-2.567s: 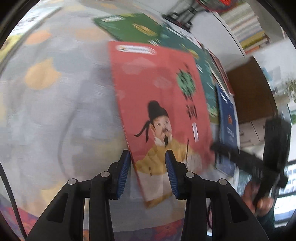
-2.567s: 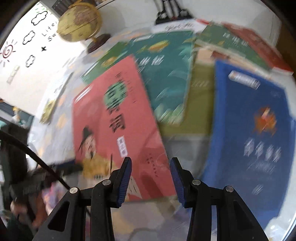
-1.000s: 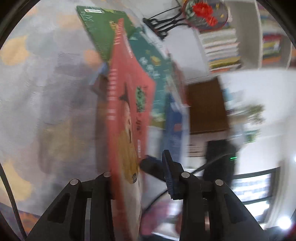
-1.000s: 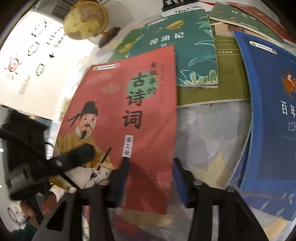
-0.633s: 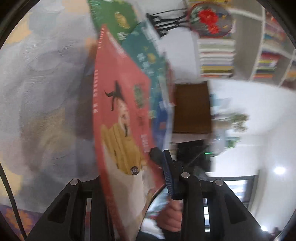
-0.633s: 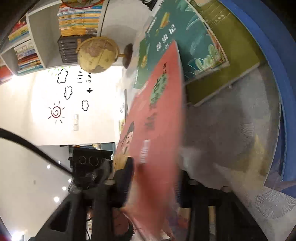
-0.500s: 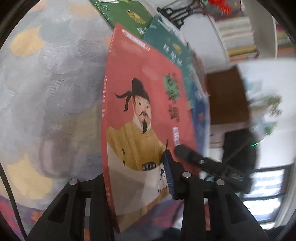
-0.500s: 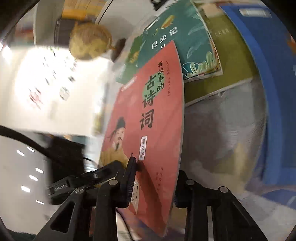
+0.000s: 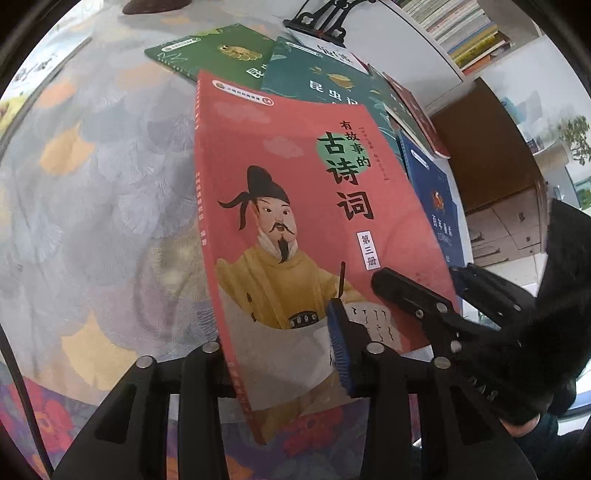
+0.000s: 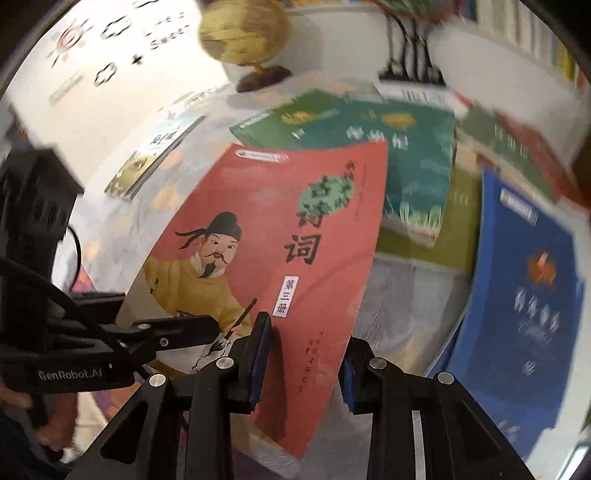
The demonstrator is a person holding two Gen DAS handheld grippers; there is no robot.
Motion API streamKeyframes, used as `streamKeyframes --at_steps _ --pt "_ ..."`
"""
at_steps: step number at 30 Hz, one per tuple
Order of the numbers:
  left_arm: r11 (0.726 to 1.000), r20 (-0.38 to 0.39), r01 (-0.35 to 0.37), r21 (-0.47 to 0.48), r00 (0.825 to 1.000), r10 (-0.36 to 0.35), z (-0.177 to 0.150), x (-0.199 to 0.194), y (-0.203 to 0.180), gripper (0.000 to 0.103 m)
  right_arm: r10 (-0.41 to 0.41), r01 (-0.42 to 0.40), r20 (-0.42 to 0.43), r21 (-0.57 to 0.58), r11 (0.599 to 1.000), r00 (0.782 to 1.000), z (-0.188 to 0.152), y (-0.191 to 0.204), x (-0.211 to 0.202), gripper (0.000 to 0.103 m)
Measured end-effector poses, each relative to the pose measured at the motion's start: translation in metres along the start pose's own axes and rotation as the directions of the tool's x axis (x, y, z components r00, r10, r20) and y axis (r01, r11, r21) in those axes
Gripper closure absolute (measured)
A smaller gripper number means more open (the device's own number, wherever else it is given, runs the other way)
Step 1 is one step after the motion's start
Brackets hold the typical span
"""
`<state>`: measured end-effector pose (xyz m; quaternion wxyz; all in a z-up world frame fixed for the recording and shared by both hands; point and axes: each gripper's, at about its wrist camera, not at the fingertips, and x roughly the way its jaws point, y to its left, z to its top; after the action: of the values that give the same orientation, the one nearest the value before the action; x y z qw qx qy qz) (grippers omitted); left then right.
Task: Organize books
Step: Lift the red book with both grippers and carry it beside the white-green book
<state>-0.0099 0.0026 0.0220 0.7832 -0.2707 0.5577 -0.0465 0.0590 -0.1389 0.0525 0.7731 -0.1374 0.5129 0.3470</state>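
The red book (image 9: 295,206) is lifted off the patterned tablecloth (image 9: 103,192) and held at its lower edge by both tools. Its cover shows a man in a yellow robe and the writing 有故事的古诗词, with a small white label 第三册. The left gripper (image 9: 284,339) holds the lower left part of this book; its jaws have just been opening a little, yet the cover is between the blue pads (image 9: 338,343). The right gripper (image 10: 299,354) is closed narrowly on the lower right corner of the same book, and "GenRobot.AI" is printed on the other tool seen beside it. Behind the red book lie a teal book (image 9: 325,85) marked 昆虫记 and a green book (image 9: 218,51). To the right of it lies a blue book (image 10: 528,266); its title is too blurred to read. A globe (image 10: 243,33) stands behind the books, and the white wall behind the red book reads "Sweet".
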Motion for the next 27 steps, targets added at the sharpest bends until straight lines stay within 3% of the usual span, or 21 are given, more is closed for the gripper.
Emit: streamKeyframes --at_steps 5,11,18,27 --pt "0.998 0.043 -0.054 0.026 0.998 0.052 0.002 -0.018 -0.001 0.067 -0.001 0.006 0.047 -0.119 0.993 0.999 -0.011 0.023 -0.016 0.073" --pt "0.996 0.064 -0.047 0.071 0.997 0.042 0.019 -0.041 0.010 0.067 -0.014 0.033 0.112 -0.167 0.985 0.994 -0.003 0.054 -0.028 0.073" --pt "0.996 0.126 -0.011 0.086 0.992 0.000 0.040 -0.092 0.048 0.067 -0.055 0.080 0.151 -0.167 0.983 0.987 0.036 0.102 -0.036 0.073" --pt "0.995 0.214 -0.032 0.094 0.977 0.011 0.079 -0.155 0.128 0.067 -0.057 0.103 0.222 -0.202 0.974 0.973 0.104 0.185 -0.020 0.073"
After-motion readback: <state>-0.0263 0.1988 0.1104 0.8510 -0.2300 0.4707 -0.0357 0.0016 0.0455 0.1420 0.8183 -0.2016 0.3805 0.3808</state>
